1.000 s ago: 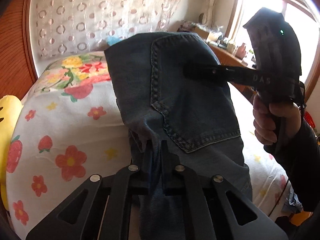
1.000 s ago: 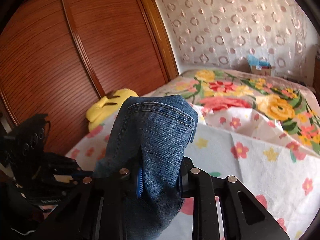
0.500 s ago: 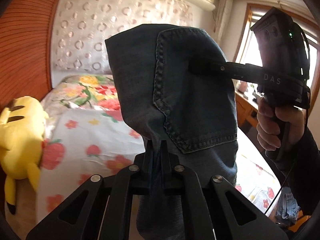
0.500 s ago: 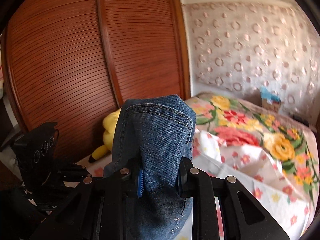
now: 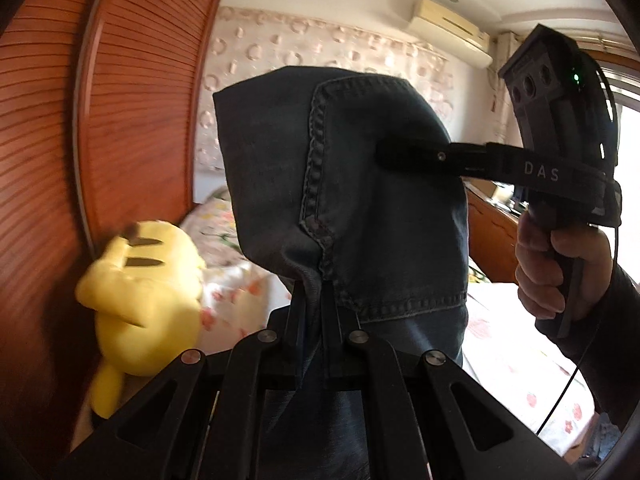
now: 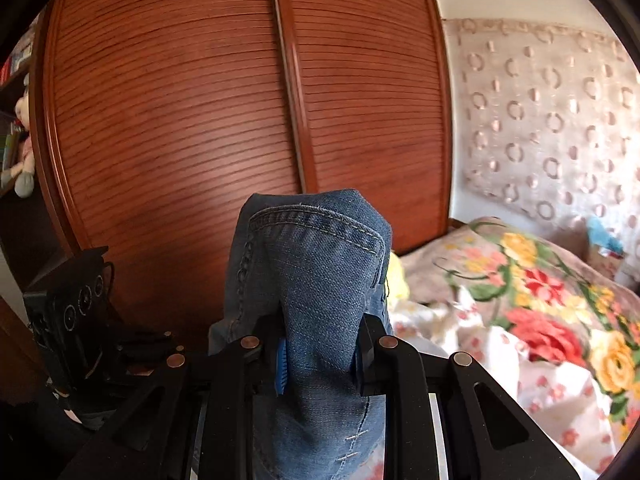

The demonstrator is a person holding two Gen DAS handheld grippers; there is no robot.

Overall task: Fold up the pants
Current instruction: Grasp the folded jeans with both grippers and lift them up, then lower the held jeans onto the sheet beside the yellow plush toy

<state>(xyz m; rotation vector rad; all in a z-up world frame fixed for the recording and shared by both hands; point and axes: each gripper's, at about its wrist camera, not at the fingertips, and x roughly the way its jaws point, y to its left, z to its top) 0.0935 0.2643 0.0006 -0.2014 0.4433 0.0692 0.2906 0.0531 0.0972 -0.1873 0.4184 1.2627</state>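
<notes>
Bedroom, jeans point(image 5: 360, 184) clamped by left gripper point(image 5: 316, 312), right gripper point(image 6: 320, 356)

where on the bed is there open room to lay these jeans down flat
The white flower-print sheet between the big-flower quilt and the near edge looks bare. Another bare patch shows below the hand holding the right gripper. It is crowded at the wardrobe side, where the yellow plush toy lies.

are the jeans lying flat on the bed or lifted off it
Lifted. The jeans hang bunched in the air, pinched by both the left gripper and the right gripper, with the bed behind and below.
</notes>
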